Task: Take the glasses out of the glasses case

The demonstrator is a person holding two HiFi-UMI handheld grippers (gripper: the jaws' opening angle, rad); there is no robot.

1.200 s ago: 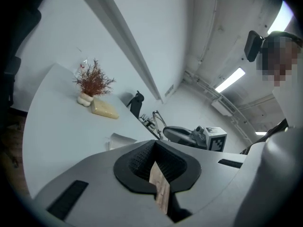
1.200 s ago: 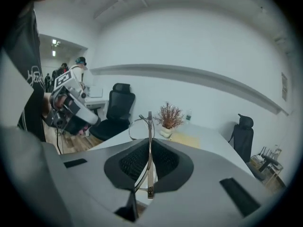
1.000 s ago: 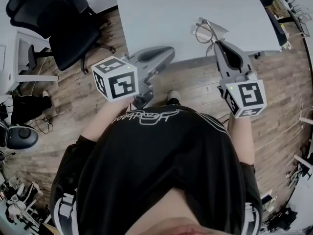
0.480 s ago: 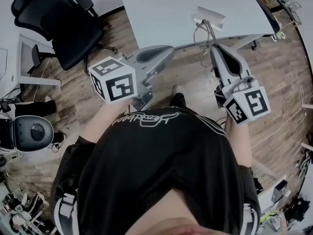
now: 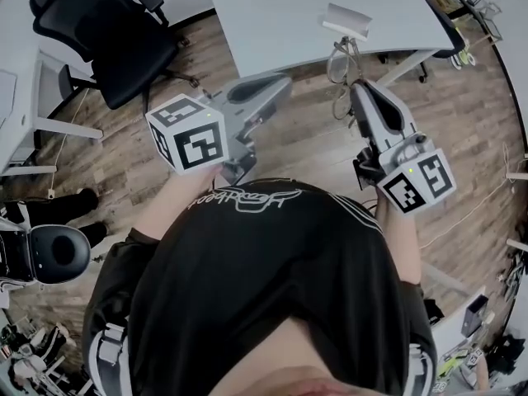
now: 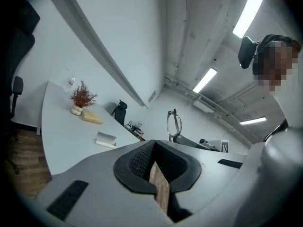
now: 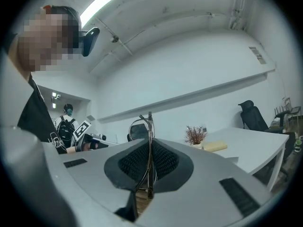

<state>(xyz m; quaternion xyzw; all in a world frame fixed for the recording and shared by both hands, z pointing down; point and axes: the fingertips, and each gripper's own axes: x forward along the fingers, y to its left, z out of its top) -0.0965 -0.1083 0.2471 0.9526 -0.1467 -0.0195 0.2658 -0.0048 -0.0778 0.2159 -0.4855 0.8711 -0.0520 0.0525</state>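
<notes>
Backing off from the table (image 5: 272, 15), my right claw (image 5: 353, 89) now carries the glasses (image 5: 340, 63) past the table's near edge and over the wooden floor (image 5: 289, 143); a second ago they hung over the tabletop beside the glasses case (image 5: 346, 20). The case has stayed where it was, lying on the table near that edge, well apart from the glasses now.

My right claw is clamped on the glasses: in the right gripper view the thin metal frame (image 7: 149, 126) stands upright, pinched between the dark pads, with a lens rising above the tips.

My left claw (image 5: 280, 83) is closed on itself and holds nothing; in the left gripper view its pads meet, with only a sliver of floor showing behind them. It hovers over the floor just short of the table, beside the right claw and apart from it. From there I see the glasses (image 6: 173, 125) held up and the case (image 6: 105, 139) on the table.

A black office chair (image 5: 107, 27) stands off to my left.
</notes>
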